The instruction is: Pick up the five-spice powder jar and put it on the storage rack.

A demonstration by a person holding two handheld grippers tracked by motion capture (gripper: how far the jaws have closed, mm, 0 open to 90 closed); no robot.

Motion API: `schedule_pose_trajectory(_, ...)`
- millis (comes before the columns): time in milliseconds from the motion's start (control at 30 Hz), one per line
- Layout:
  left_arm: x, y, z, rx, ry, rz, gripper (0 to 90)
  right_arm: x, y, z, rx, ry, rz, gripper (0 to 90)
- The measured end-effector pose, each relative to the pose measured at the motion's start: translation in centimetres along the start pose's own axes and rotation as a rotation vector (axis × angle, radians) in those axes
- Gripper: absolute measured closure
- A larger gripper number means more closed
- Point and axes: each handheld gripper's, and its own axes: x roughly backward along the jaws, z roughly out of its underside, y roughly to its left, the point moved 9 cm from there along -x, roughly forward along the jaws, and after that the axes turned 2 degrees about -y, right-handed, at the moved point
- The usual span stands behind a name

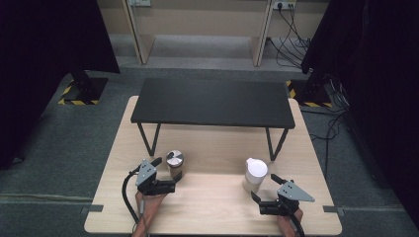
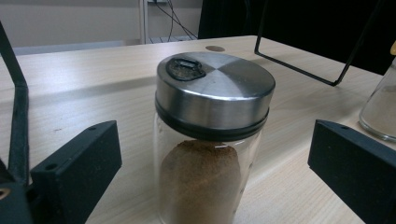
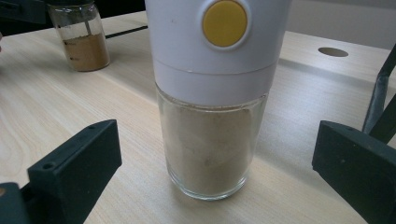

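Two jars on your worktop (image 1: pixel 217 197), bare wood between them, your left tongs (image 1: pixel 166 174) spread around brown jar (image 1: pixel 175 164), right tongs (image 1: pixel 263 187) spread around white-capped jar (image 1: pixel 255 174).

Your table (image 1: pixel 212 202): shelf (image 1: pixel 212 102) at its far half; jar (image 1: pixel 174 163) before shelf's left leg, grinder (image 1: pixel 255 174) before its right leg.

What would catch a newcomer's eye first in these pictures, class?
Two jars on the pale wooden table stand out: a glass jar with a steel lid, part full of brown powder, between the jaws of the open left claw, and a white-topped glass jar with a yellow button, framed by the open right claw. Behind them stands a low black shelf.
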Motion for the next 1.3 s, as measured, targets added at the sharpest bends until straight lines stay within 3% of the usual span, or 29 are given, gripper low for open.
schedule_pose_trajectory(267,-0.8,-0.6,-0.4,-0.010,-0.002,-0.012,4.8,0.0,0.0,0.0,-0.001,0.001,0.000,1.3)
schedule_pose_trajectory(367,-1.0,-0.6,-0.4,0.005,-0.010,-0.017,6.0,0.0,0.0,0.0,0.001,0.002,0.000,1.3)
schedule_pose_trajectory(967,-2.5,-0.8,-0.1,0.008,0.035,-0.069,13.8,0.0,0.0,0.0,0.002,0.001,-0.002,1.3)
schedule_pose_trajectory(1300,-2.6,-0.6,-0.2,-0.008,0.047,-0.065,28.2,0.0,0.0,0.0,0.002,0.003,-0.003,1.3)
